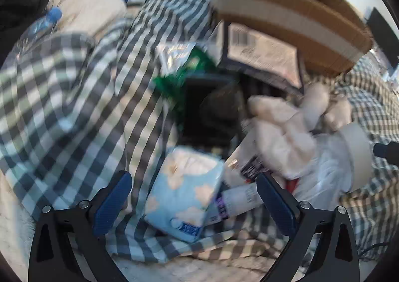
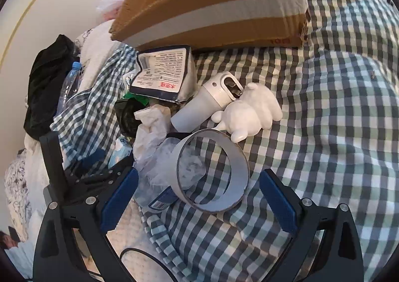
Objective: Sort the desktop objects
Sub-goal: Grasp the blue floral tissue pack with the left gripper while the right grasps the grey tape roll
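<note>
Lying on rumpled checked cloth (image 2: 336, 97), glossy white figurine (image 2: 251, 110), tape ring (image 2: 212, 169), corrugated box (image 2: 212, 5)

We see two matching tools. Left gripper (image 1: 193, 198): black angular frame w/ triangular cut-outs, round silver screws at the joints, fingers (image 1: 113, 203) faced w/ dark blue pads. Right gripper (image 2: 198, 199): same build, i.e. black frame, silver screws, blue ribbed pads on the fingers (image 2: 278, 202). In the right wrist view, a thin black cable loops below, betw. the frame's two halves.
</note>
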Available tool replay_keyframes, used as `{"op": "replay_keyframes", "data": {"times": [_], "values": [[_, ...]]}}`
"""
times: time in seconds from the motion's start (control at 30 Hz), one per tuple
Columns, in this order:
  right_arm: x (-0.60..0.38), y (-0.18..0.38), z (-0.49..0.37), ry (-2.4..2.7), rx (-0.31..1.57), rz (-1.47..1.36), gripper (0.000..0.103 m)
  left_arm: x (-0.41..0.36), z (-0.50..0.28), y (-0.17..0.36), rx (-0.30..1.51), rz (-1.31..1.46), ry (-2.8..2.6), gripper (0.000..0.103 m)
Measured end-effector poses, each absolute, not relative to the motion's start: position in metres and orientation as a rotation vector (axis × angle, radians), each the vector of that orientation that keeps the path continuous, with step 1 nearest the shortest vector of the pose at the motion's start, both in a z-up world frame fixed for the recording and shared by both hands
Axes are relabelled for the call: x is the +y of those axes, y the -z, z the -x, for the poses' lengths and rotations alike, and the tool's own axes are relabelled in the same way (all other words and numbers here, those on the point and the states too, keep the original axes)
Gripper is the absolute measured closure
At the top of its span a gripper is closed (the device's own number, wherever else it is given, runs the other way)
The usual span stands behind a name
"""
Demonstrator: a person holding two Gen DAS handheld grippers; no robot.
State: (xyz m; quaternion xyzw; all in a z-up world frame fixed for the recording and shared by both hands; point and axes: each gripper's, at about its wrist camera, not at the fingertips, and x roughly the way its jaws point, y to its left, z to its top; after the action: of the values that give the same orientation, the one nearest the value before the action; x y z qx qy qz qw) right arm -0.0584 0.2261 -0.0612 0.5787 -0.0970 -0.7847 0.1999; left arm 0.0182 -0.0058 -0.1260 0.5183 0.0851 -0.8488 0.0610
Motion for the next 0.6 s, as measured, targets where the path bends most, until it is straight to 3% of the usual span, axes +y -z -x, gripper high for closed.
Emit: {"op": "replay_keyframes", "data": {"times": [0.07, 0.13, 0.17, 0.2, 0.3, 0.6], "values": [[0.226, 0.067, 0.062, 2.185, -0.273, -1.647, 0.005, -0.01, -0.018, 0.132, 0.284, -1.609, 2.53, 0.003], [0.225, 0.074, 0.065, 2.177, -0.272, -1.67, 0.005, -0.013, -0.019, 0.136, 0.316, -1.637, 2.509, 0.015], [0.223, 0.079, 0.067, 2.173, -0.264, -1.691, 0.005, -0.015, -0.019, 0.138, 0.324, -1.649, 2.486, 0.033], [0.222, 0.082, 0.069, 2.175, -0.252, -1.704, 0.005, -0.017, -0.02, 0.14, 0.335, -1.664, 2.467, 0.038], [0.217, 0.095, 0.072, 2.166, -0.204, -1.744, 0.006, -0.02, -0.021, 0.143, 0.368, -1.697, 2.451, 0.037], [0.223, 0.112, 0.083, 2.078, -0.366, -1.762, 0.006, -0.016, -0.024, 0.15, 0.354, -1.763, 2.413, 0.036]]}}
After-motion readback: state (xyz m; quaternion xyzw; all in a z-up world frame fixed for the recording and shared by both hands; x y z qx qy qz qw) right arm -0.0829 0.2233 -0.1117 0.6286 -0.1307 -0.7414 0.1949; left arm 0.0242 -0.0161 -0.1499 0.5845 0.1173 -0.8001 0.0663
